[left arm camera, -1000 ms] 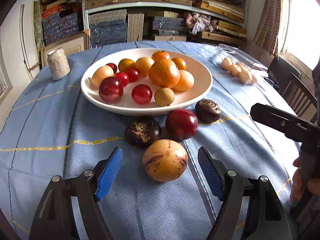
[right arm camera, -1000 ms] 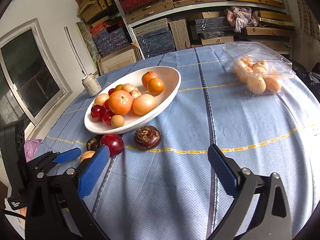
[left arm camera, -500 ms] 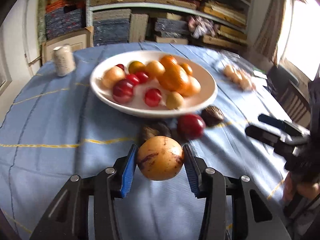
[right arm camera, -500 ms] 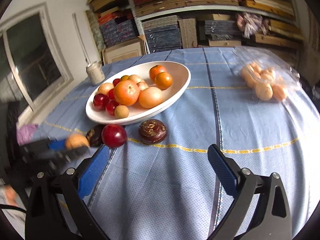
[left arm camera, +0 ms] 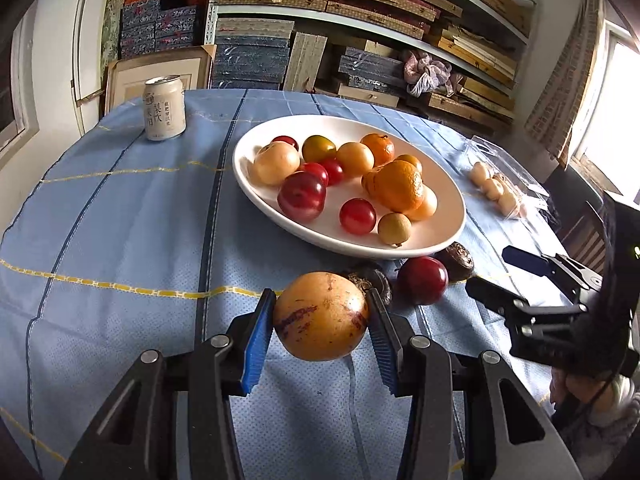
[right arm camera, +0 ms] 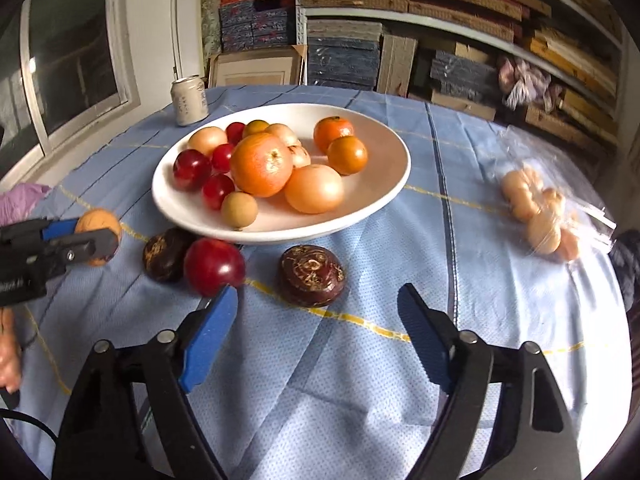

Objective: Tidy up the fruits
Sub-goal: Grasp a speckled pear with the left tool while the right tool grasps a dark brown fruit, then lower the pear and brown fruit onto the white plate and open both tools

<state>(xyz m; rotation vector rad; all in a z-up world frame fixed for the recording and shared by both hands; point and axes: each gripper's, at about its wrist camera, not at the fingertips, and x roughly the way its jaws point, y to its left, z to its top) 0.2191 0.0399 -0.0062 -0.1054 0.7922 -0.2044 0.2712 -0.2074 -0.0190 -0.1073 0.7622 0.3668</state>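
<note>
My left gripper [left arm camera: 320, 320] is shut on a round yellow-orange fruit [left arm camera: 320, 316] and holds it just above the blue cloth, in front of the white bowl [left arm camera: 440, 240] of mixed fruit. A red plum [left arm camera: 422, 280] and two dark wrinkled fruits [left arm camera: 456, 262] [left arm camera: 372, 278] lie on the cloth by the bowl's near rim. In the right wrist view, my right gripper [right arm camera: 316, 300] is closing, with one dark wrinkled fruit [right arm camera: 312, 276] just ahead between its fingertips and untouched. The plum [right arm camera: 214, 266] sits by the left fingertip. The left gripper [right arm camera: 60, 248] with its fruit [right arm camera: 98, 224] shows at the left.
A white drink can [left arm camera: 164, 108] stands at the far left of the round table. A clear plastic box of pale fruits [right arm camera: 536, 208] lies at the right. Packed shelves stand behind the table, and a dark chair [left arm camera: 580, 232] at its right edge.
The left gripper closed on the yellow-orange fruit and lifted it off the cloth. The right gripper moved toward the dark wrinkled fruit, rolled, and its jaws have narrowed.
</note>
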